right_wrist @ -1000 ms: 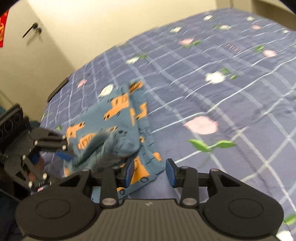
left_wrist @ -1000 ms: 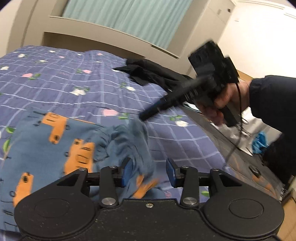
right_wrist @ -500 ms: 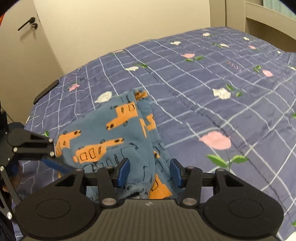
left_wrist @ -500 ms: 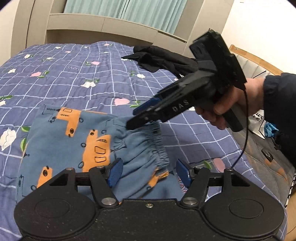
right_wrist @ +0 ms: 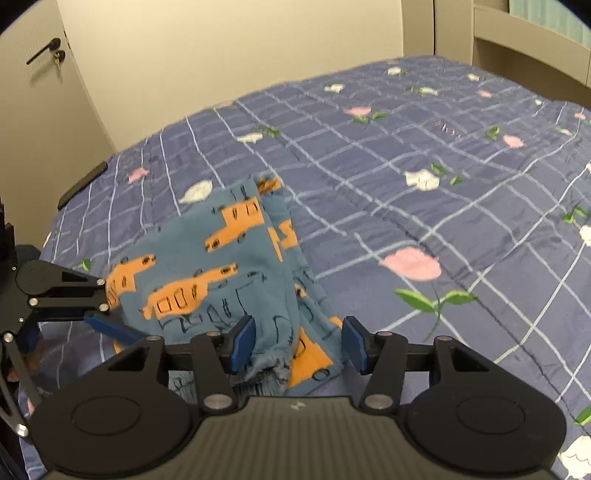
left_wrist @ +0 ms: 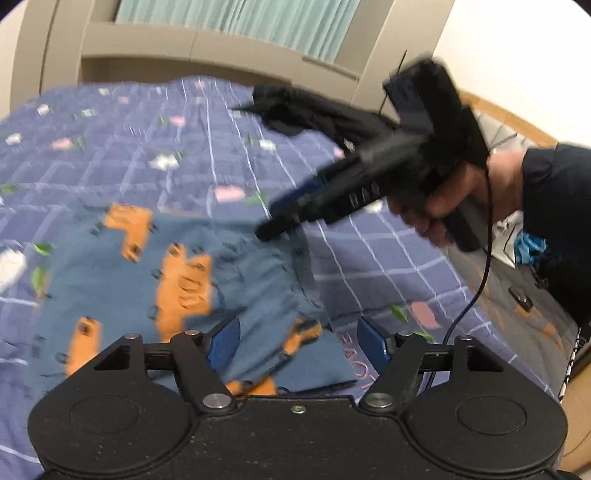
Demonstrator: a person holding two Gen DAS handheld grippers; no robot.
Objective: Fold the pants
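From the left wrist view, the left gripper (left_wrist: 297, 341) stood with its jaws apart, having just been opening, and a fold of the blue pants (left_wrist: 122, 273) with orange vehicles lay between its blue pads without being pressed. The pants lay on a purple checked bedspread (left_wrist: 207, 147) printed with pink and white flowers (much of this view was blurred). A dark garment (left_wrist: 306, 110) lay bunched at the far side of the bed, before a beige headboard (left_wrist: 221, 48) and pale green curtains (left_wrist: 240, 18). The right gripper (left_wrist: 273, 225), held in a hand (left_wrist: 450, 192) with a dark sleeve, pointed down at the pants' top edge. From the right wrist view, the right gripper (right_wrist: 299, 345) also had its jaws apart, just opened wider, with the gathered waistband between the pads but ungripped. The pants (right_wrist: 207, 266) lay folded near the bed's edge, the left gripper (right_wrist: 107, 317) at their side. Cream walls and a door with a dark handle (right_wrist: 46, 55) stood behind the bedspread (right_wrist: 424, 166).
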